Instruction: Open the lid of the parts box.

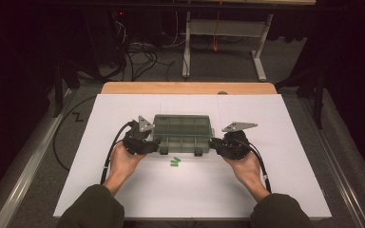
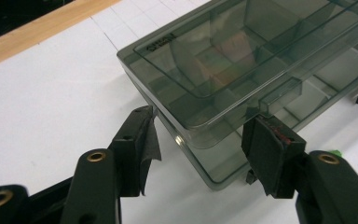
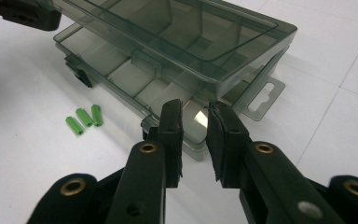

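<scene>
The box (image 1: 182,134) sat mid-table, its lid slightly lifted. The left gripper (image 2: 200,140) stood open, straddling the box's corner without pinching; the right gripper (image 3: 195,122) was narrowly parted at the front edge, holding nothing. Three green pegs (image 3: 84,118) lay at the box's 6 o'clock, apparently not yet loaded.

**Background only — nothing else on my feed**

I see a white sheet (image 1: 266,190) over a wooden tabletop (image 1: 185,88). Beyond it — grey floor (image 1: 228,66), tangled black cables (image 1: 138,57), a white metal frame (image 1: 228,33).
</scene>
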Demonstrator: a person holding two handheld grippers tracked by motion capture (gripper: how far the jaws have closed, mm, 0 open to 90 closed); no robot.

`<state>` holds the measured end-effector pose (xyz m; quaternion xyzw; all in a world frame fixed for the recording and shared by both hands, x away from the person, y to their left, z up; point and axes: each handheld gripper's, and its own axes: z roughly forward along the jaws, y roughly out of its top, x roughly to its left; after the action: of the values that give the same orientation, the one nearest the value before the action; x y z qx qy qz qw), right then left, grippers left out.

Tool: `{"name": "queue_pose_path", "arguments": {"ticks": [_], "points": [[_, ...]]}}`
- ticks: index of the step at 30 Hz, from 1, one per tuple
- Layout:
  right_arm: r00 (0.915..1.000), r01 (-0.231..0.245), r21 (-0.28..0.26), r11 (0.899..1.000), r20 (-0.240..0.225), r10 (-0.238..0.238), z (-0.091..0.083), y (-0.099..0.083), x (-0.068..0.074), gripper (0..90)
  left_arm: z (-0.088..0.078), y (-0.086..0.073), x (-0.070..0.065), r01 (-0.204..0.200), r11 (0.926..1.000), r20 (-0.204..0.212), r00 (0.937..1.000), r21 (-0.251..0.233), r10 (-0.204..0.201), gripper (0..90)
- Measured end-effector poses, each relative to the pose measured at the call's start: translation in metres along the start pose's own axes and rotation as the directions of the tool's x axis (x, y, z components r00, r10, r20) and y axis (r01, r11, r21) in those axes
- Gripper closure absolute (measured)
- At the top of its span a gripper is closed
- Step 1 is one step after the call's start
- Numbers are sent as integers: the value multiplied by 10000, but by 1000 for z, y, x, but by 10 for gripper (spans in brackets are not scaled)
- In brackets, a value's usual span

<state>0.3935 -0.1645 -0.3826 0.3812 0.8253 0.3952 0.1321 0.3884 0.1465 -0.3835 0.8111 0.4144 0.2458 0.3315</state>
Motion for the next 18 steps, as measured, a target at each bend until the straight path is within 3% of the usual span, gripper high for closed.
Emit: {"name": "queue_pose_path", "arguments": {"ticks": [5,10,14,18], "points": [[9997,-189,223,9996,162,186,1,5,-2,764,-2,6,4,219,9998,154,9996,45,-219,435],[9988,-275,588,9979,427,250,7,8,-3,756,-4,12,6,165,9998,171,9997,55,-166,433],[9965,-745,775,9942,438,712,11,12,-7,756,-6,16,8,162,9999,173,9997,57,-163,433],[9954,-847,922,9921,526,801,14,20,-7,750,-6,19,9,192,9998,218,9996,65,-194,436]]}}
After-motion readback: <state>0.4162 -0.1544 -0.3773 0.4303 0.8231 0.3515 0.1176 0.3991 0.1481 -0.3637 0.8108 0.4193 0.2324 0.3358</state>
